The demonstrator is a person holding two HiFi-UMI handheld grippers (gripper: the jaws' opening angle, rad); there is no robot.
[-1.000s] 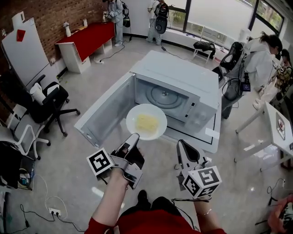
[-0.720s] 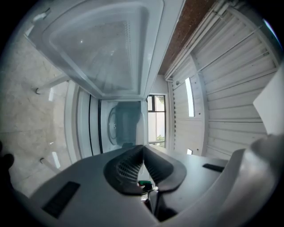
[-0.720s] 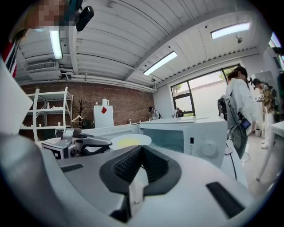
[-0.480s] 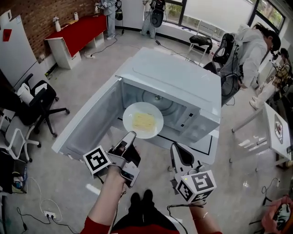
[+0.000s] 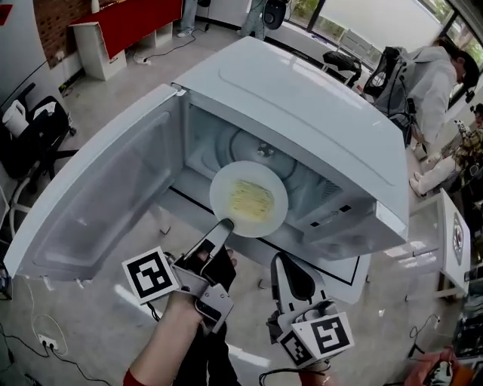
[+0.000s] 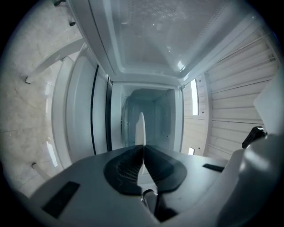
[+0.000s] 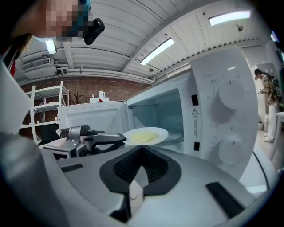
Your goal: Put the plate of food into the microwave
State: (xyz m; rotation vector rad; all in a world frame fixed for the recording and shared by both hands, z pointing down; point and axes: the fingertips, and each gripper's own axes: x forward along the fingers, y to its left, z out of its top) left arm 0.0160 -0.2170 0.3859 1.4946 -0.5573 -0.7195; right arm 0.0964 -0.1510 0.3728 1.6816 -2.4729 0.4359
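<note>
The white microwave (image 5: pixel 302 113) stands with its door (image 5: pixel 98 196) swung wide to the left. A white plate (image 5: pixel 223 188) with yellow food (image 5: pixel 251 200) hangs level at the mouth of the cavity, above the glass turntable (image 5: pixel 245 145). My left gripper (image 5: pixel 224 225) is shut on the plate's near rim. In the left gripper view the plate (image 6: pixel 140 128) shows edge-on between the closed jaws, the cavity straight ahead. My right gripper (image 5: pixel 281 262) sits shut and empty to the right, short of the microwave. Its own view shows the plate (image 7: pixel 145 135) and the left gripper (image 7: pixel 88 139).
The control panel with two dials (image 7: pixel 226 115) is on the microwave's right side. A person (image 5: pixel 423 75) stands at the back right beside a white table (image 5: pixel 453 234). A red cabinet (image 5: pixel 128 22) and an office chair (image 5: pixel 30 128) stand at the left.
The left gripper has carried the plate forward from in front of the microwave to the cavity's mouth. The head view has closed in on the microwave. The right gripper followed, still shut.
</note>
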